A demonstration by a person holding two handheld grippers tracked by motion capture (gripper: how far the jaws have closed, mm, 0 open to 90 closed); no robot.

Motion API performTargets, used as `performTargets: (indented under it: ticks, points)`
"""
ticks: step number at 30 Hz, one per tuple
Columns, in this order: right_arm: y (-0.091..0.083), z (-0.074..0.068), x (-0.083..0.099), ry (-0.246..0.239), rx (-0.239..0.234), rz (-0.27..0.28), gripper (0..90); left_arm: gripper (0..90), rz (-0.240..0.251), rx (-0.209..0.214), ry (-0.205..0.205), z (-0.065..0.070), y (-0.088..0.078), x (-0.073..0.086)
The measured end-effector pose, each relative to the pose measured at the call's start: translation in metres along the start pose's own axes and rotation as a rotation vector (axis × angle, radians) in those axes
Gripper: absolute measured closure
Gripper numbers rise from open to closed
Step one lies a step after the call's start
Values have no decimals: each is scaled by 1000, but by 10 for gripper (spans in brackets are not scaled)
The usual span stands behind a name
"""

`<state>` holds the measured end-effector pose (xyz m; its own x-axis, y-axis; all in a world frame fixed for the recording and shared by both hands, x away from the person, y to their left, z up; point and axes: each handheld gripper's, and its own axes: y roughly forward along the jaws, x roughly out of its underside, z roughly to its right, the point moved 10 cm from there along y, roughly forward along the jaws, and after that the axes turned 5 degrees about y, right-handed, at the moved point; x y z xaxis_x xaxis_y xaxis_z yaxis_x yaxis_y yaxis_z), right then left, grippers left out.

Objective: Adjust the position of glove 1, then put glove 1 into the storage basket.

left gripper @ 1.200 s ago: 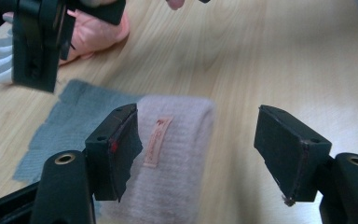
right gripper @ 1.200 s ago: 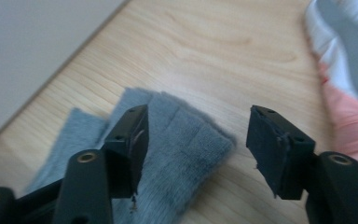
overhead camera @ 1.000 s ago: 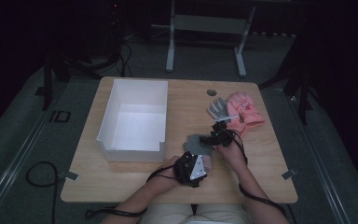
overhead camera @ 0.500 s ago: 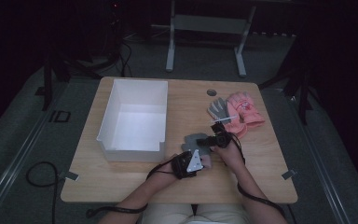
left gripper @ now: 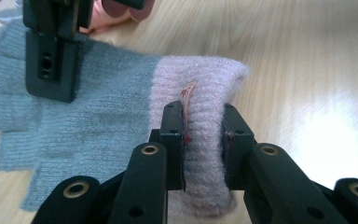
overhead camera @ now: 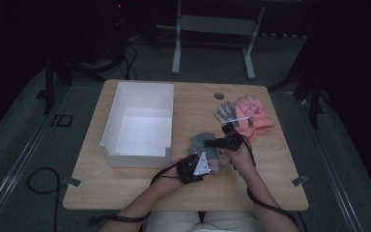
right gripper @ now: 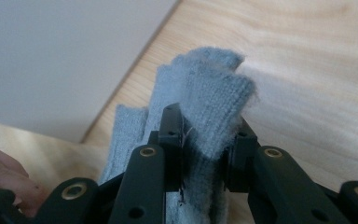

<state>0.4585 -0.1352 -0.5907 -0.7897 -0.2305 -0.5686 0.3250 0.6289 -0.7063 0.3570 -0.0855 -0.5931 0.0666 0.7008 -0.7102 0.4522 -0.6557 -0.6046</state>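
The grey knit glove (left gripper: 88, 112) with a pale pink cuff (left gripper: 200, 93) lies near the front of the wooden table (overhead camera: 270, 179), just in front of the white box (overhead camera: 137, 121) and a little to its right. It is a glove with short, cut-off fingers.

The left gripper (left gripper: 204, 135) has its two black jaws squeezed on the pink cuff. The cuff is bunched up between them, so this gripper holds the glove tight. Its jaws have just been closing.

The right gripper (right gripper: 209, 140) has its jaws pinched on the grey finger end of the same glove. The knit finger ends stick up above the jaws. These jaws have just been closing too, with the glove between them. In the left gripper view, the right gripper (left gripper: 51, 51) sits on the grey part, at the far end from the cuff.

In the high view, the left gripper (overhead camera: 195, 166) and the right gripper (overhead camera: 222, 141) are close together, with the glove (overhead camera: 204, 144) stretched between them.

Farther back on the right lie a pink glove (overhead camera: 252, 112) and another grey glove (overhead camera: 224, 112), side by side and touching. A small dark round hole (overhead camera: 219, 95) is in the table top behind them.
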Motion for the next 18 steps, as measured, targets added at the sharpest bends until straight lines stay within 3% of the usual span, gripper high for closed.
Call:
performTargets:
  ticks: [2, 6, 8, 11, 14, 18]
  points:
    - [-16, -13, -9, -41, 1, 32, 735, 753, -3, -11, 7, -3, -11, -11]
    - [-37, -31, -24, -55, -30, 77, 737, 756, 1, -38, 20, -17, -39, -32]
    - [-45, -39, -32, -71, -33, 96, 737, 756, 2, -39, 19, -18, -42, -34]
    - [-56, -52, -45, -93, -40, 125, 737, 756, 22, -50, 23, -32, -67, -47]
    - [-68, -67, -62, -111, -50, 160, 737, 756, 28, -59, 39, -45, -84, -52]
    - [-71, -88, -83, -144, -47, 183, 737, 756, 12, -54, 80, -62, -104, -51]
